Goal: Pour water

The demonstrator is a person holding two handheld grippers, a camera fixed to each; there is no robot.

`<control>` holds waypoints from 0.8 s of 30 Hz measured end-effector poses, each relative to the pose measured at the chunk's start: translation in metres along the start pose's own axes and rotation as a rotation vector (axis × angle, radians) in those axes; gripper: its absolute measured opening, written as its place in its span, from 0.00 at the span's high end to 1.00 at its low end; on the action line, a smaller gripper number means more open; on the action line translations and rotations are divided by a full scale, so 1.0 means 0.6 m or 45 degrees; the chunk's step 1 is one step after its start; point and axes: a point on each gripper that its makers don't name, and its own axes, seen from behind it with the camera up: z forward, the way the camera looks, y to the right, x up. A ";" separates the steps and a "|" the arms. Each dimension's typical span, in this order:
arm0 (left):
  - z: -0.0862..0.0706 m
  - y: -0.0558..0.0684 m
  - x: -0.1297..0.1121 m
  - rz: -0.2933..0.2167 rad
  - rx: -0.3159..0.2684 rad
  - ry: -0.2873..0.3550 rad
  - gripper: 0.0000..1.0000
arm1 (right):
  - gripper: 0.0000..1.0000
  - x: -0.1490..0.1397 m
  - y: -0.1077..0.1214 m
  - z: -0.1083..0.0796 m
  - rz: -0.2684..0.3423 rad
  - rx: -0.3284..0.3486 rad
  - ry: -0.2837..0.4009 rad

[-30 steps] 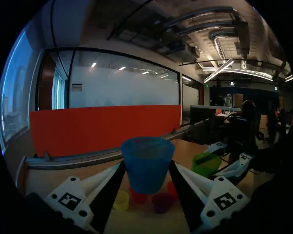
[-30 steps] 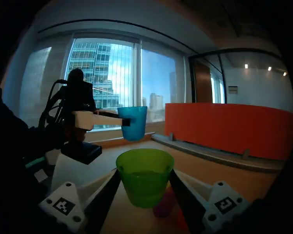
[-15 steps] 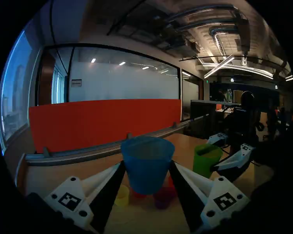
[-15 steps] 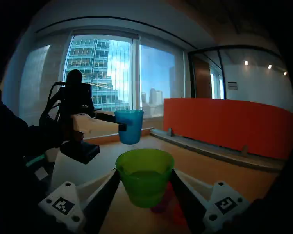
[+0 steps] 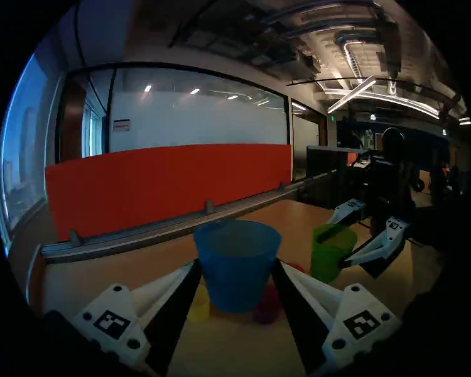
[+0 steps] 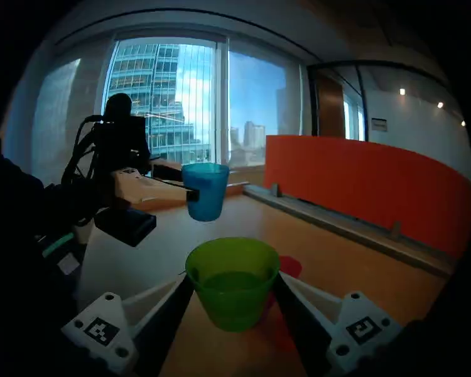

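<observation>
My left gripper is shut on a blue plastic cup, held upright above the wooden table. My right gripper is shut on a green cup with liquid in it, also upright. From the left gripper view the green cup hangs to the right in the right gripper. From the right gripper view the blue cup hangs farther off to the left in the left gripper. The two cups are apart.
Small cups stand on the table below: a yellow one, a purple one and a red one. An orange partition with a metal rail edges the table's far side. Large windows lie beyond.
Both grippers have tilted down slightly, so more of the table shows. The green cup, tipped a second ago, now stands upright in the left gripper view. Both grips are unchanged.
</observation>
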 end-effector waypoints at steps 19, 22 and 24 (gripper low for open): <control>0.013 0.007 -0.073 0.069 -0.053 -0.126 0.19 | 0.10 -0.049 0.003 0.007 -0.004 0.037 -0.147; 0.015 0.011 -0.091 0.070 -0.069 -0.159 0.19 | 0.11 -0.054 0.004 0.008 -0.002 0.039 -0.155; 0.017 0.013 -0.104 0.072 -0.076 -0.185 0.19 | 0.10 -0.057 0.004 0.008 -0.001 0.043 -0.163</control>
